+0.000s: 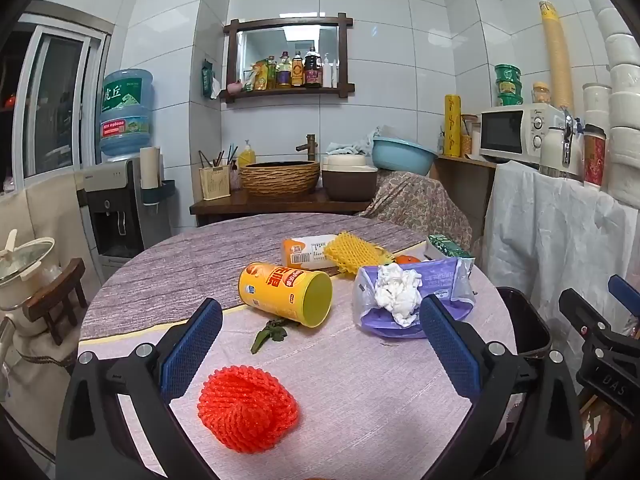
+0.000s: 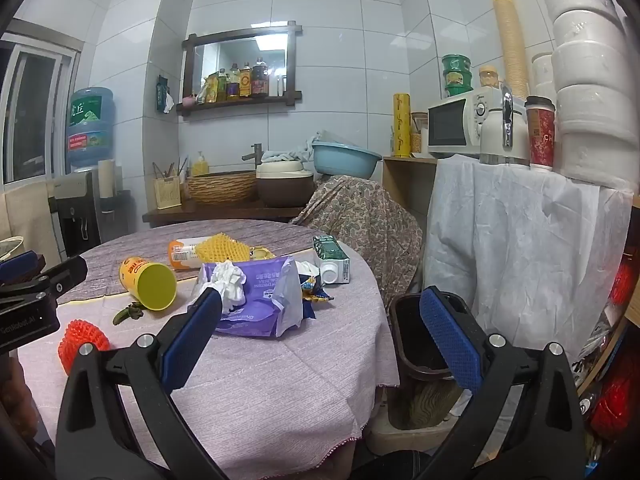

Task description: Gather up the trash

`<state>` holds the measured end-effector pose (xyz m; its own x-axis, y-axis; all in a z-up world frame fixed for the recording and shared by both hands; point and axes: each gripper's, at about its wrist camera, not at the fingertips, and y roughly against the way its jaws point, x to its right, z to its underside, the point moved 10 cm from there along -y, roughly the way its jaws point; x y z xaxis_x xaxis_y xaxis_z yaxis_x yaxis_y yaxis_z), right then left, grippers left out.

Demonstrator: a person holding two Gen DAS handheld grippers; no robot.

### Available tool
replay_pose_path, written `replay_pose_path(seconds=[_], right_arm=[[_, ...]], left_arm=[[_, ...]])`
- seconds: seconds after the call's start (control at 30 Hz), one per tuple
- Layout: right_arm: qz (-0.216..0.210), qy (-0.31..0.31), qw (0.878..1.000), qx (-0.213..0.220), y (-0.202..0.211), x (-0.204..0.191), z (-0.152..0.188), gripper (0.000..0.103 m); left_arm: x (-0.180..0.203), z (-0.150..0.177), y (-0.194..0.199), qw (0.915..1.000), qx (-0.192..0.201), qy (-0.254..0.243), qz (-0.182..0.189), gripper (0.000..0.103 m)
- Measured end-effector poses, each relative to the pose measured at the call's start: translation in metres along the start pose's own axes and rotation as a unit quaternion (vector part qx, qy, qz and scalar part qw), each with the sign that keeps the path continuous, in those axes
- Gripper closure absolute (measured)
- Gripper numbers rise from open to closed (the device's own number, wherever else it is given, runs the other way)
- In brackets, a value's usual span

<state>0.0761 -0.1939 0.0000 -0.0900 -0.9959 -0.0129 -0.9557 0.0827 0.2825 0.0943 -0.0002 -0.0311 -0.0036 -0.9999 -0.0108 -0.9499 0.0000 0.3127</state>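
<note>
Trash lies on the round table (image 1: pixel 360 380): a red foam net (image 1: pixel 247 407), a tipped yellow cup (image 1: pixel 285 293), a green stem (image 1: pixel 269 331), a purple wrapper (image 1: pixel 416 300) with crumpled tissue (image 1: pixel 397 292), a yellow foam net (image 1: pixel 354 255), an orange-white packet (image 1: pixel 306 252) and a green carton (image 2: pixel 331 259). My left gripper (image 1: pixel 320 344) is open and empty, just above the red net. My right gripper (image 2: pixel 320 330) is open and empty over the table's right edge, near the purple wrapper (image 2: pixel 256 300). A dark bin (image 2: pixel 424 336) stands on the floor right of the table.
A white-draped stand (image 2: pixel 520 248) with a microwave (image 2: pixel 452 126) is at the right. A sink counter (image 1: pixel 280 200) and a patterned covered object (image 2: pixel 360 220) are behind the table. A water dispenser (image 1: pixel 116 208) is at the left.
</note>
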Motion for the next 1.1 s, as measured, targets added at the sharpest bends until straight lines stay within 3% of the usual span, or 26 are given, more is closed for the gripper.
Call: replay_pose_path(seconds=[1.1], right_arm=[[-0.001,-0.001,1.0,0.0,0.0006,-0.0012,-0.0012,0.005]], left_arm=[[0.0018,0.0035,-0.0014,1.0,-0.008,-0.004,0.003,0.005]])
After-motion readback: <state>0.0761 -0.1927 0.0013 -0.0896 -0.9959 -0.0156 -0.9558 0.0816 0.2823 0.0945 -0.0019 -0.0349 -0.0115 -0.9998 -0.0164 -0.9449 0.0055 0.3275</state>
